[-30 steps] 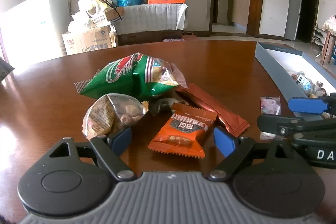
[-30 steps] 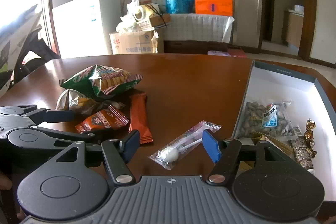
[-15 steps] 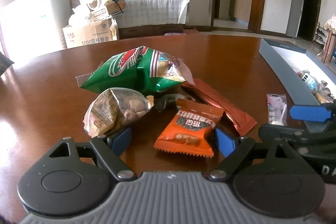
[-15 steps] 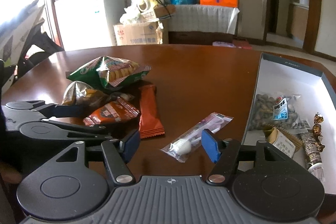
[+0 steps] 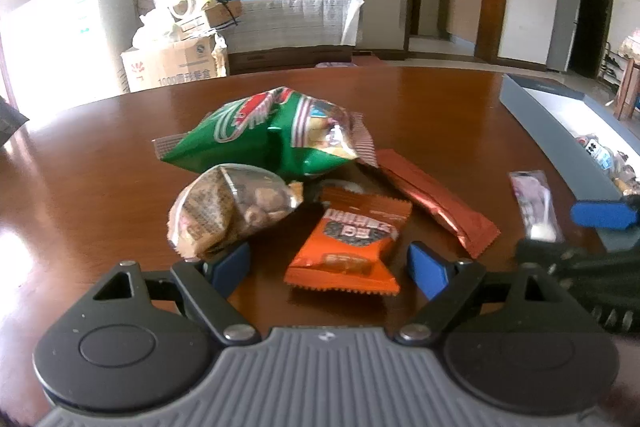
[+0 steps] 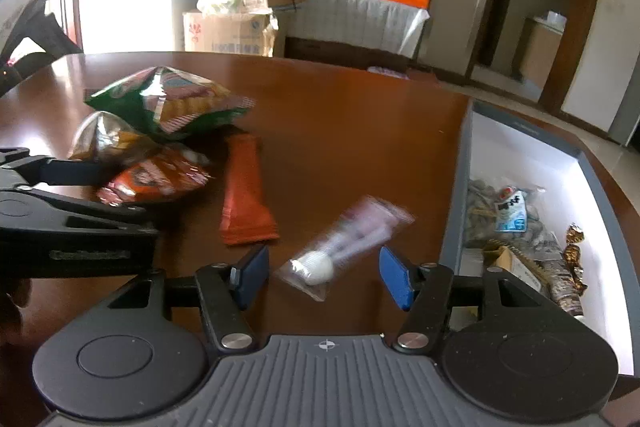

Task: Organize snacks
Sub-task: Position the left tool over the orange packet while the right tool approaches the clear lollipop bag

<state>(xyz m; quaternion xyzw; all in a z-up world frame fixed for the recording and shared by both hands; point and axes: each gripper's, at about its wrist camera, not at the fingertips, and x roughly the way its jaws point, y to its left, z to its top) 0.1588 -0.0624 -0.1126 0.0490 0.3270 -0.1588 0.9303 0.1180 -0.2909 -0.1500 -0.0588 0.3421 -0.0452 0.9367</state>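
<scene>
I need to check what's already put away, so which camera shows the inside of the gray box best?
The right wrist view: the gray box lies open at the right, showing its white floor and several packets. The left wrist view catches only its outer wall and a sliver of the contents.

Snack pile (image 5: 288, 187) sat left on the worktop (image 5: 420, 107), lollipop (image 6: 344, 243) in the middle, box (image 6: 532, 163) off right.

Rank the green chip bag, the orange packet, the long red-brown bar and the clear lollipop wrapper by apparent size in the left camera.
1. green chip bag
2. orange packet, though nearness enlarges it
3. red-brown bar, close to the packet
4. lollipop wrapper
</scene>
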